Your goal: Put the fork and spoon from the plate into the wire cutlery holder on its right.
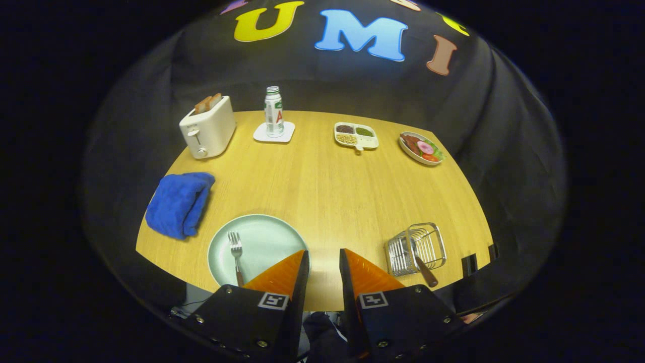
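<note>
On the far left of the counter (322,201) sit a white toaster (207,128) with bread in its slots and, nearer, a folded blue towel (179,204). Just right of the towel is the pale green plate (267,237), and on it the fork (236,254) lies tines away, its brown handle toward the near edge where it is easy to reach. The tongs (323,259) hang above the near edge between plate and holder, fingers a little apart and holding nothing. Farther back stand a bottle (274,112) on a coaster, a snack tray (356,135) and a salad dish (421,148). At right, the wire holder (416,249) already keeps one brown-handled utensil, likely the spoon (422,266), leaning handle-out. The fork seems the piece left to move.
</note>
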### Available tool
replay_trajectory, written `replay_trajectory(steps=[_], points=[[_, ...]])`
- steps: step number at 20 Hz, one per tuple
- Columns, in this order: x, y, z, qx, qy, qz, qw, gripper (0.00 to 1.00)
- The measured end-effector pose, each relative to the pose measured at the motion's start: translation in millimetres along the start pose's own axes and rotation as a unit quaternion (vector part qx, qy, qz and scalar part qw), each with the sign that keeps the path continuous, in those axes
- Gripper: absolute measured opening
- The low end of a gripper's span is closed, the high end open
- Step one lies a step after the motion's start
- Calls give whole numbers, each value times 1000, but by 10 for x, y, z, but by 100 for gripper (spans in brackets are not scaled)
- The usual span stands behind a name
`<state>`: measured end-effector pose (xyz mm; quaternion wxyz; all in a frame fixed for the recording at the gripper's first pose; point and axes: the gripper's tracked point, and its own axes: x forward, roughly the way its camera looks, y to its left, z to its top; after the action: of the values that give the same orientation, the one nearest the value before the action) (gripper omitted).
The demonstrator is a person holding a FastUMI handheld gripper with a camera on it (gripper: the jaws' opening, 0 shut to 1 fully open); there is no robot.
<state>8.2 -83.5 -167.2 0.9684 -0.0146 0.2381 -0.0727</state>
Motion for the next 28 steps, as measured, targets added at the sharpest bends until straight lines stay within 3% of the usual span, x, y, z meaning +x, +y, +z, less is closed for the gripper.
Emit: replay_trajectory(steps=[10, 28], points=[[381, 893, -429, -95, 44, 85, 991, 36], [808, 1293, -1042, -107, 127, 138, 976, 36]])
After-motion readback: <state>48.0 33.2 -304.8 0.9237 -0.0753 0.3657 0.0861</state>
